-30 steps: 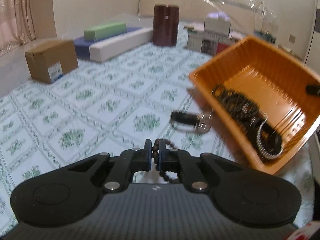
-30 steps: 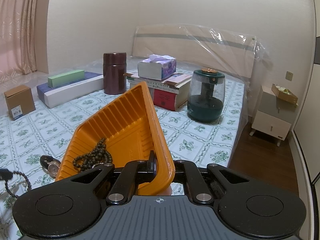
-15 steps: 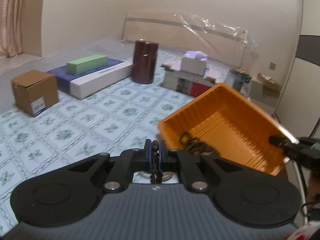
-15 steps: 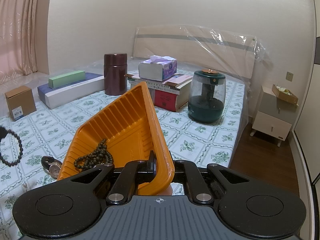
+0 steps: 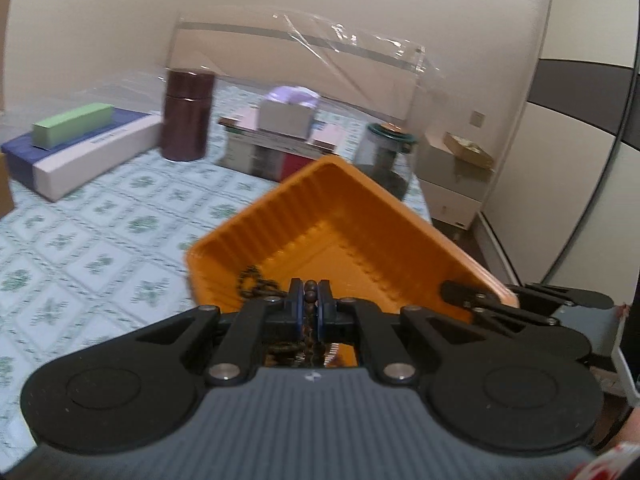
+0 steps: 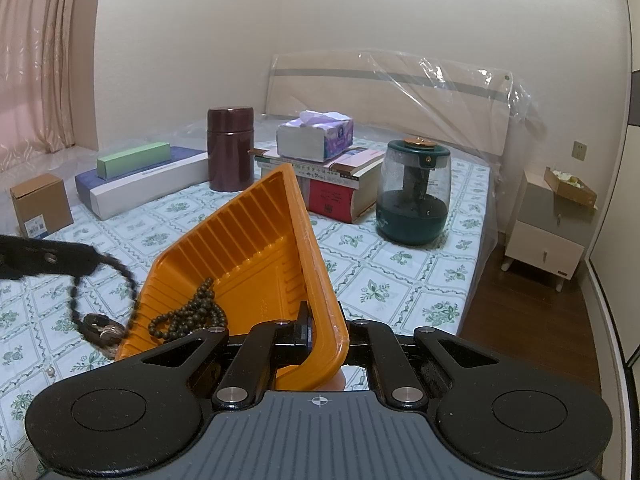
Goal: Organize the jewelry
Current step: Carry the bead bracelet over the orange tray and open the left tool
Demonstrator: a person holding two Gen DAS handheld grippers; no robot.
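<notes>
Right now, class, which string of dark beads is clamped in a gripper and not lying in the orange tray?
The bead string hanging from the left gripper, outside the orange tray. The other beads lie heaped on the tray's floor, untouched.

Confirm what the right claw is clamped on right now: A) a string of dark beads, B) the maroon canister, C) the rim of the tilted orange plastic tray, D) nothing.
C: the right claw is pinched shut on the near rim of the tilted orange plastic tray.
</notes>
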